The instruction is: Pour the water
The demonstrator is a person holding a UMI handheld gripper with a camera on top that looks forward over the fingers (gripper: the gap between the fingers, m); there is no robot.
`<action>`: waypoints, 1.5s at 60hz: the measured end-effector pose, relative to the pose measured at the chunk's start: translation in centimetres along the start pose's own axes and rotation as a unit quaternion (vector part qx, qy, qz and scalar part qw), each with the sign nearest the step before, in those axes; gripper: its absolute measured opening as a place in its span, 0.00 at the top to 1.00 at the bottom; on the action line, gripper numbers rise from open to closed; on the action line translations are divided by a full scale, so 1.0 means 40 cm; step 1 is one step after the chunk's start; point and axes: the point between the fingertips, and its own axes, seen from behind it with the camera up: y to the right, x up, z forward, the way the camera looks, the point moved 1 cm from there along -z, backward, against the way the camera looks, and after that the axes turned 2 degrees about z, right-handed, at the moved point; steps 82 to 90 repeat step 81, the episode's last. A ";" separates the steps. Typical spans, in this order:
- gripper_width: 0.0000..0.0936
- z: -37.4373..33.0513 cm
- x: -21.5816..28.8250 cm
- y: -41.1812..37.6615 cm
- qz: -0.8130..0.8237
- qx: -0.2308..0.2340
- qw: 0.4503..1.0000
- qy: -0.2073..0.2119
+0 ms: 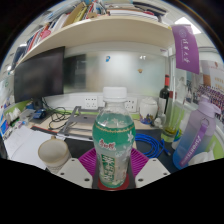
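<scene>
The green bottle hides the gripper's fingertips and most of its magenta pads; its base is cut off. Label print and shelf books stay unreadable.

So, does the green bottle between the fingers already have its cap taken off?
No, the green bottle carries a white cap on top and stands upright between the gripper fingers, which press it at both sides.

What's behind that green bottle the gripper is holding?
Behind the green bottle, clamped in the gripper, there is a cluttered desk: blue cable, white cup, dark bottle, monitor. Whatever sits directly behind the bottle is covered.
</scene>
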 end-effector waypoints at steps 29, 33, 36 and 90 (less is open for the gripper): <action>0.08 -0.241 -0.077 -0.057 0.039 -0.067 0.994 -0.081; 0.09 -0.301 -0.047 -0.103 0.052 -0.078 0.992 -0.082; 0.09 -0.339 -0.022 -0.140 0.056 -0.081 0.992 -0.080; 0.09 -0.515 0.200 -0.360 0.024 -0.092 0.996 0.002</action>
